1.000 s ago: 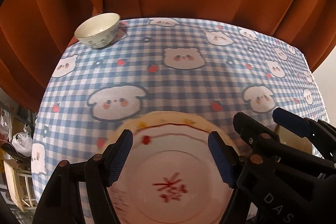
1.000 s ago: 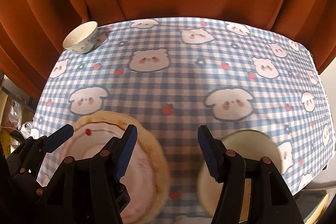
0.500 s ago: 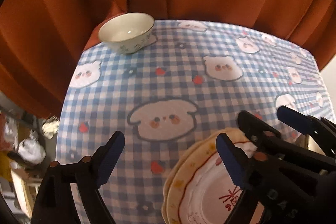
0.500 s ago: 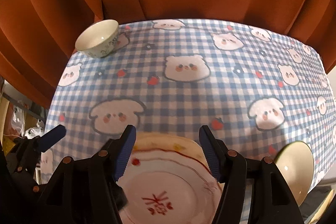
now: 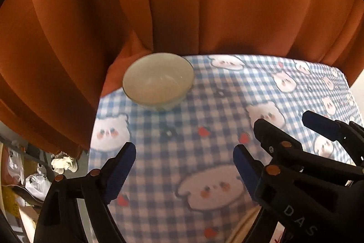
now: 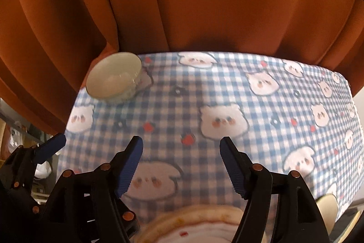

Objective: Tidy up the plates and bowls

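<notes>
A small cream bowl [image 5: 158, 80] stands at the far left corner of the table, also in the right wrist view [image 6: 115, 80]. My left gripper [image 5: 184, 158] is open and empty, above the cloth short of the bowl. My right gripper [image 6: 180, 153] is open and empty, beside the left one on its right. A stack of plates [image 6: 193, 224] with a yellow rim and red pattern lies at the near edge below the right gripper. Its rim just shows in the left wrist view [image 5: 241, 227]. A second cream bowl [image 6: 327, 202] is at the near right, mostly hidden.
A blue checked tablecloth [image 5: 204, 111] with bears and strawberries covers the table [image 6: 261, 106]. An orange curtain [image 5: 182, 3] hangs close behind the far edge. Clutter and bags [image 5: 34, 174] lie on the floor past the left edge.
Both grippers moved forward and left toward the far bowl. The plate stack slid out of the left view and to the bottom of the right view. Both stayed open.
</notes>
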Demonstrator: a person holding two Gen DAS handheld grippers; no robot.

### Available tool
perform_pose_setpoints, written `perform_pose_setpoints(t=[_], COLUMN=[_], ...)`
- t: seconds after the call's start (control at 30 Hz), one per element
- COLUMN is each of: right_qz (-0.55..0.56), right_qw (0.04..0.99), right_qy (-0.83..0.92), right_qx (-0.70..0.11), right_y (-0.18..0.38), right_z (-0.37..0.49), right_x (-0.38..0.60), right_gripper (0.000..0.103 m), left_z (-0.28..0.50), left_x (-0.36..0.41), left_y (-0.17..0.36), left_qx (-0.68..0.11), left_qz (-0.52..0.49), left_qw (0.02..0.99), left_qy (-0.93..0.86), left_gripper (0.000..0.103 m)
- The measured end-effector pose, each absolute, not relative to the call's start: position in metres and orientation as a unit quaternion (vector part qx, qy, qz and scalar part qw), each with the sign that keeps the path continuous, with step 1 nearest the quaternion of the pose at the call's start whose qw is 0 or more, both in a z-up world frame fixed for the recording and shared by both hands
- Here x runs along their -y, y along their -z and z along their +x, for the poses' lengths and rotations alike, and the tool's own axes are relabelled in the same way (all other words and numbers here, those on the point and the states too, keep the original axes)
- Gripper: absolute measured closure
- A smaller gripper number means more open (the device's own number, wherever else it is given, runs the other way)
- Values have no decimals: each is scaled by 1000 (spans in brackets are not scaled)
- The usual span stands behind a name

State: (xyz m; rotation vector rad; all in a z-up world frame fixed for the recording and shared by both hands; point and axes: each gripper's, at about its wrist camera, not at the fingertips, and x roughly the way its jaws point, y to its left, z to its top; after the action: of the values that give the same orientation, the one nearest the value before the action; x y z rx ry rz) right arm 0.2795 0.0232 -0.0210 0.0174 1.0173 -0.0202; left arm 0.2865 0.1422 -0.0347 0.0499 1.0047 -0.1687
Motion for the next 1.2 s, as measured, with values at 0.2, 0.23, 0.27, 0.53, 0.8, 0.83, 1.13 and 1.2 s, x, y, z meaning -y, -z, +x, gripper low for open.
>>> perform_pose_setpoints(t=[0.2, 0.23, 0.27, 0.53, 0.8, 0.83, 1.13, 1.2], right_qz=[-3, -1, 3, 22, 27, 26, 27, 23], right_qw=[878, 877, 876, 875, 876, 876, 871, 871], right_qy=[16, 15, 13, -10, -18, -19, -39, -38], right_qx=[-478, -480, -483, -484, -482, -480, -490, -489], right_y=[21, 23, 25, 44, 61, 63, 88, 92], right_z=[320, 325, 333, 385, 425, 430, 455, 458], right_x=[-45, -48, -49, -57, -68, -70, -82, -85], right_gripper=[30, 30, 30, 30, 30, 32, 54, 79], left_z=[325, 332, 339, 386, 417, 420, 434, 435], left_x=[-160, -162, -164, -173, -184, -184, -192, -193], left_y=[40, 43, 44, 59, 77, 80, 100, 101], left_qx=[-480, -482, -483, -484, -477, -478, -490, -488], left_qz=[16, 13, 11, 21, 12, 12, -5, -1], left_qw=[876, 875, 875, 875, 879, 878, 872, 873], left_qy=[49, 47, 41, 10, 4, 3, -3, -8], left_gripper=[15, 15, 16, 23, 30, 31, 50, 51])
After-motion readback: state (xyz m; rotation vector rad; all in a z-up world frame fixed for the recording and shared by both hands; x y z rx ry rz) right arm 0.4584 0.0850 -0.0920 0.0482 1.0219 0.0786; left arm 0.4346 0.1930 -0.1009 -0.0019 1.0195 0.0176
